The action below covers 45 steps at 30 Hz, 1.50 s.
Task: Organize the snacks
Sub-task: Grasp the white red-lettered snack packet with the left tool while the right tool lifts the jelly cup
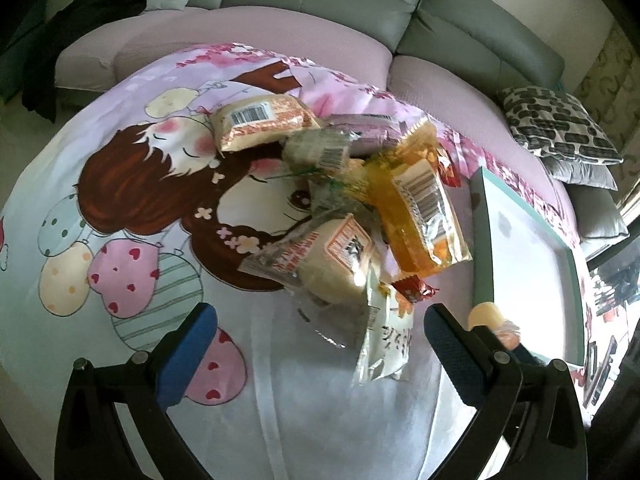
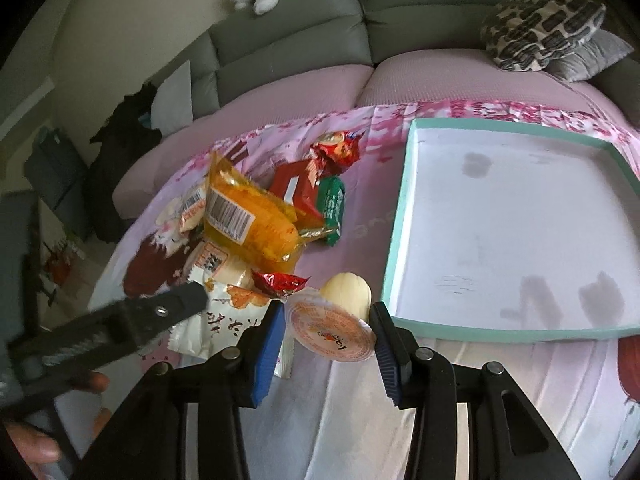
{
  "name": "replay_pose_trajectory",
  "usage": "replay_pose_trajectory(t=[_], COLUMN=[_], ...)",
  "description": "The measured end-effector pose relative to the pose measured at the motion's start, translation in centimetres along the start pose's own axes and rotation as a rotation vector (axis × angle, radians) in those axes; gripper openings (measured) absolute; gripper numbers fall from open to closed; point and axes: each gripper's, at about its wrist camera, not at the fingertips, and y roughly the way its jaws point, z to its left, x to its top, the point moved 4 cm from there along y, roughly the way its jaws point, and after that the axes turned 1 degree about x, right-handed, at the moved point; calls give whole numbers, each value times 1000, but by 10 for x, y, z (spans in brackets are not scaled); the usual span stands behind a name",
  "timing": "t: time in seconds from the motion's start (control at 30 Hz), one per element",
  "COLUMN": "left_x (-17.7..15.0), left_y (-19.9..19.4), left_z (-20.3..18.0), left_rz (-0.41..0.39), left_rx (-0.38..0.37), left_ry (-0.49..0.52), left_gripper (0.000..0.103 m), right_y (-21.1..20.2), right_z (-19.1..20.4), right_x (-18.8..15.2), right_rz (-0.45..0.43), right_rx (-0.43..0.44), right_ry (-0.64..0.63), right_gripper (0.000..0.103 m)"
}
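On the cartoon-printed pink and lilac bedsheet spread before the grey sofa, a shallow rectangular tray with a mint-green rim and white floor lies to the right of the snack pile — nothing sits inside it, only shadows on its floor. The heap beside it holds an orange plastic snack bag with a barcode, a cream bun in clear wrapping, a white printed sachet, red and green packets, and a pale shell-shaped cake just off the tray's near corner. The right gripper clamps a small round jelly cup with an orange printed lid between its blue pads, above the sheet. The left gripper hangs spread wide over the sachet, holding nothing.
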Motion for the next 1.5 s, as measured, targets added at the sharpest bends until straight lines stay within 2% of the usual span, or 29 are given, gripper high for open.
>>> replay_pose_trajectory(t=[0.13,0.23,0.3,0.4,0.7,1.0,1.13,1.23,1.3,1.5], left_x=[-3,-4,-6,-8,-10,-14,-15,-17,-17,-18], left_y=[6,10,14,20,20,17,17,22,27,30], left_z=[-8,-15,-19,-24,-21,-33,-44,-47,-49,-47], left_rz=[20,33,49,69,87,119,128,138,148,148], left_rx=[-20,-33,-42,-37,-28,-34,-70,-61,-65,-68], left_ry=[17,38,47,58,34,72,92,104,95,74], left_gripper=[100,89,78,69,58,56,54,54,44,36], right_y=[-14,-18,-19,-22,-21,-20,-20,-21,-20,-21], right_z=[-5,-10,-12,-15,-17,-19,-20,-20,-21,-22], right_x=[6,8,9,9,9,7,8,8,8,8], right_rz=[-38,-47,-48,-55,-50,-45,-46,-47,-46,-46], right_rx=[-9,-11,-12,-11,-14,-15,-16,-16,-16,-15], right_ry=[16,31,42,48,57,62,65,67,69,74], right_gripper=[46,46,46,46,46,46,46,46,46,46])
